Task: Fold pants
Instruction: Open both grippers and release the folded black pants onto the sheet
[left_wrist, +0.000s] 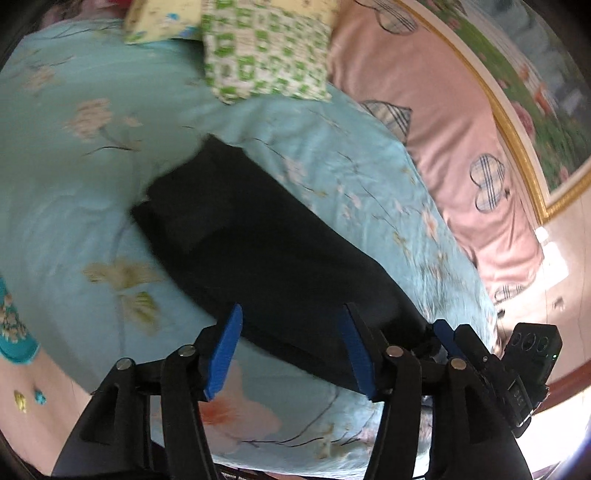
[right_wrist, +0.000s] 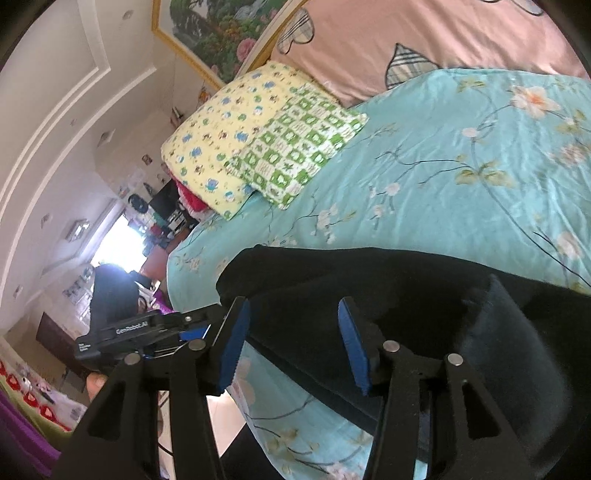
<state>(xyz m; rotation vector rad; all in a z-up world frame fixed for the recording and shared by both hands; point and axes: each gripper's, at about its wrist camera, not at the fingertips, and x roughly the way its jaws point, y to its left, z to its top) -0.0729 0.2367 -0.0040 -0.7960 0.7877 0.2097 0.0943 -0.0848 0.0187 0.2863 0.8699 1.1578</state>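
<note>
The black pants (left_wrist: 258, 240) were partly folded on the floral bedsheet (left_wrist: 74, 203), both grippers (left_wrist: 291, 350) (right_wrist: 291, 343) were released, and 1 further fold was judged necessary.

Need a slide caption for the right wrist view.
Open right tool over black pants on floral bedspread.

A home bedroom: floral bedspread (right_wrist: 461, 155), pillows (right_wrist: 221, 147), framed painting (right_wrist: 210, 33) above.

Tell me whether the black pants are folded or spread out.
Folded. The black pants lie on the blue floral bedspread as a compact stack, with one layer's edge showing atop another.
</note>
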